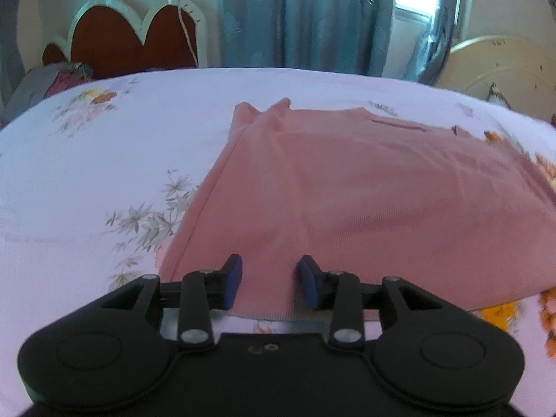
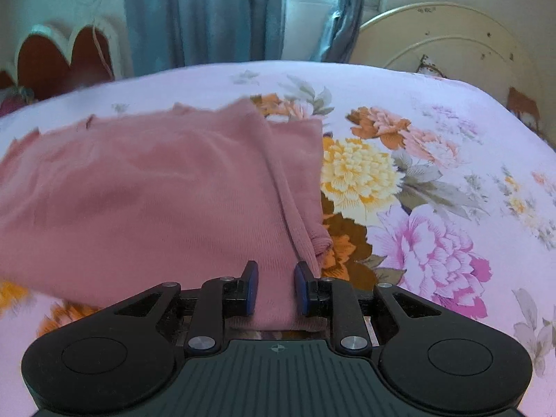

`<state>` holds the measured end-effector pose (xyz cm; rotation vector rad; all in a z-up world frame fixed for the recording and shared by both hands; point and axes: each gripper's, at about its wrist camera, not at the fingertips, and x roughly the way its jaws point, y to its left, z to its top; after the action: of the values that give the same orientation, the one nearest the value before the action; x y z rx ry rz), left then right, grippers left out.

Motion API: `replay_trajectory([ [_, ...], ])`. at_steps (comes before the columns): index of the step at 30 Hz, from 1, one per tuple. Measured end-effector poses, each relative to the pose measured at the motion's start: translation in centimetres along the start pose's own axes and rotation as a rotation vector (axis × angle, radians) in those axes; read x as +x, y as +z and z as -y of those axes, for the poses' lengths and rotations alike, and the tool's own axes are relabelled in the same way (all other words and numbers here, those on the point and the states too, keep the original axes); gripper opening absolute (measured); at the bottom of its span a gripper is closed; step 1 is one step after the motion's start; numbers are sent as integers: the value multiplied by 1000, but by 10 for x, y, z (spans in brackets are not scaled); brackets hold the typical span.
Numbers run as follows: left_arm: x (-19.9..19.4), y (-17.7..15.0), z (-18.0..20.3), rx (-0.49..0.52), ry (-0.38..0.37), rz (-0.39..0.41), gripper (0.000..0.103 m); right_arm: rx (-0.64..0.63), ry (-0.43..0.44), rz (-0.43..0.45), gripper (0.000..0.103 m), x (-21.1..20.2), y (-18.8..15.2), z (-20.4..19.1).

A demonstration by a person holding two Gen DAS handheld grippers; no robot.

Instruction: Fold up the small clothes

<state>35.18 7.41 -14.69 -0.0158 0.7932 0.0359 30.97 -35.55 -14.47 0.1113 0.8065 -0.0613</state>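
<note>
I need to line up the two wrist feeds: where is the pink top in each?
Left wrist: the pink top fills centre and right, its near hem between the open left gripper.
Right wrist: it covers left and centre, its hem between the open right gripper.
Shared landmark: the blue curtain beyond the bed.

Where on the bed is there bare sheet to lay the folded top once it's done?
Bare floral sheet lies left of the pink top, toward the red headboard. More lies right of the top's folded sleeve, toward the cream headboard. The near edge is crowded: left gripper and right gripper both straddle the hem.
</note>
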Motion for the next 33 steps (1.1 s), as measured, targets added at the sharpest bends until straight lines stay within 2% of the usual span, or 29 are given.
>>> replay_trajectory([
  [4, -12, 2, -1, -10, -16, 37, 39, 78, 68, 3, 22, -11, 8, -9],
  [7, -7, 7, 1, 18, -7, 60, 41, 39, 103, 24, 22, -12, 17, -33],
  [11, 15, 7, -8, -1, 6, 0, 41, 15, 184, 18, 22, -4, 24, -73],
  [14, 10, 6, -6, 24, -2, -3, 44, -37, 241, 4, 22, 2, 25, -104],
  [20, -13, 7, -12, -81, -57, -38, 57, -107, 280, -7, 23, 12, 25, -143],
  [22, -18, 5, -11, -95, -72, -56, 58, -112, 282, -3, 34, 14, 26, -150],
  [23, -18, 5, -9, -96, -72, -66, 58, -115, 277, 6, 58, 14, 27, -153],
  [24, -19, 4, -8, -100, -74, -76, 58, -123, 270, 21, 69, 13, 26, -155],
  [27, -20, 1, -7, -123, -76, -101, 59, -175, 240, 43, 69, 13, 23, -166],
  [32, -21, -4, -6, -149, -82, -129, 60, -181, 217, 18, 68, 19, 17, -162],
  [33, -20, -4, -6, -154, -84, -132, 60, -191, 213, 10, 58, 20, 15, -162],
])
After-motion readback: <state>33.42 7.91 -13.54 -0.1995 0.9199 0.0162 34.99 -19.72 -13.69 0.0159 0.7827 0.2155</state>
